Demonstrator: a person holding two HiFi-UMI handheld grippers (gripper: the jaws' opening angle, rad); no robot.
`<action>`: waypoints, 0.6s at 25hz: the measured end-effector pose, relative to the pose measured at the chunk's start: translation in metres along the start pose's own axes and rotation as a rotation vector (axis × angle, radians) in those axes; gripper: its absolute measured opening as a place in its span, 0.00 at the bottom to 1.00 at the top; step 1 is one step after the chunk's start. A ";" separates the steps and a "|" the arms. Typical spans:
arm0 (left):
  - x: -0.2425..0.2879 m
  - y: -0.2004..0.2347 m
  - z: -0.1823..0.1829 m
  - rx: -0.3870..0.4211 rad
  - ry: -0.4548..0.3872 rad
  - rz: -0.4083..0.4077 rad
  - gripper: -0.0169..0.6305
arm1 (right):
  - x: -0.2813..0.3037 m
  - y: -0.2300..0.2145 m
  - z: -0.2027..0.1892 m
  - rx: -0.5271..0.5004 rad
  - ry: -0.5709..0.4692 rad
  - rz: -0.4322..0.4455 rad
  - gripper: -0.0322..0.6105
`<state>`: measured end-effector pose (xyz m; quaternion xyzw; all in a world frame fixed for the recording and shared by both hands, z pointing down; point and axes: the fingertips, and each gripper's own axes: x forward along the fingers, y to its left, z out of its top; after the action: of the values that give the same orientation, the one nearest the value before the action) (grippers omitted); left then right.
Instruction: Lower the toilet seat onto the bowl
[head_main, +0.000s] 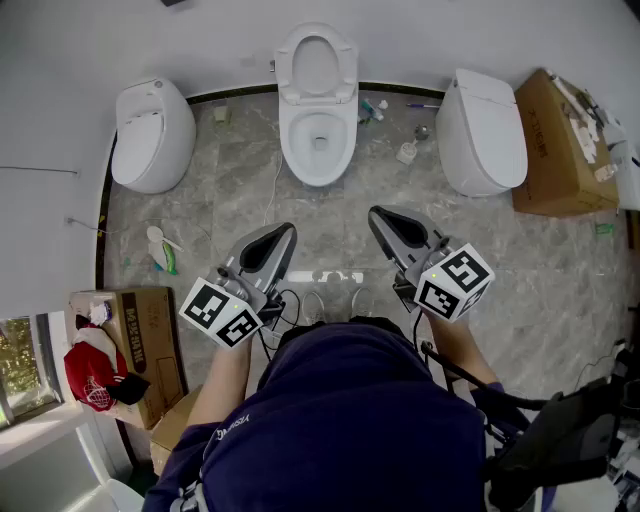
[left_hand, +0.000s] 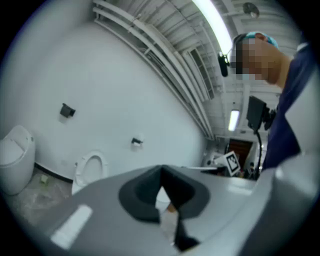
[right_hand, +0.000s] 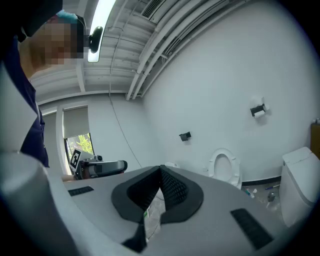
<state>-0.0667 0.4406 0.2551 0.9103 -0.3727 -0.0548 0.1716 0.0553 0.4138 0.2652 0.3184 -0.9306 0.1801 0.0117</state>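
Left gripper (head_main: 283, 235) and right gripper (head_main: 380, 218) both with jaws together and empty, at centre of frame, white oval toilet seat (head_main: 348, 70) raised upright at top centre, above the open bowl (head_main: 296, 150)

Honestly, nothing here reads cleanly. The left cardboard box (head_main: 140, 345) has dark print running along its side, the right cardboard box (head_main: 548, 140) has a printed line too, and the navy shirt (head_main: 350, 420) carries what looks like small white lettering. It's all too tiny to make out.
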 end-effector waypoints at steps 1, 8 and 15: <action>0.001 -0.001 0.001 0.002 -0.001 -0.001 0.03 | 0.000 0.000 0.001 -0.002 -0.002 0.002 0.06; 0.011 -0.008 0.003 0.008 0.003 -0.005 0.03 | -0.007 -0.008 0.005 0.000 -0.004 0.002 0.06; 0.015 -0.013 -0.003 0.007 0.013 0.014 0.03 | -0.017 -0.022 0.008 0.076 -0.041 0.002 0.06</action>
<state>-0.0468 0.4392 0.2540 0.9086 -0.3780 -0.0464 0.1713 0.0826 0.4046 0.2632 0.3212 -0.9235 0.2088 -0.0196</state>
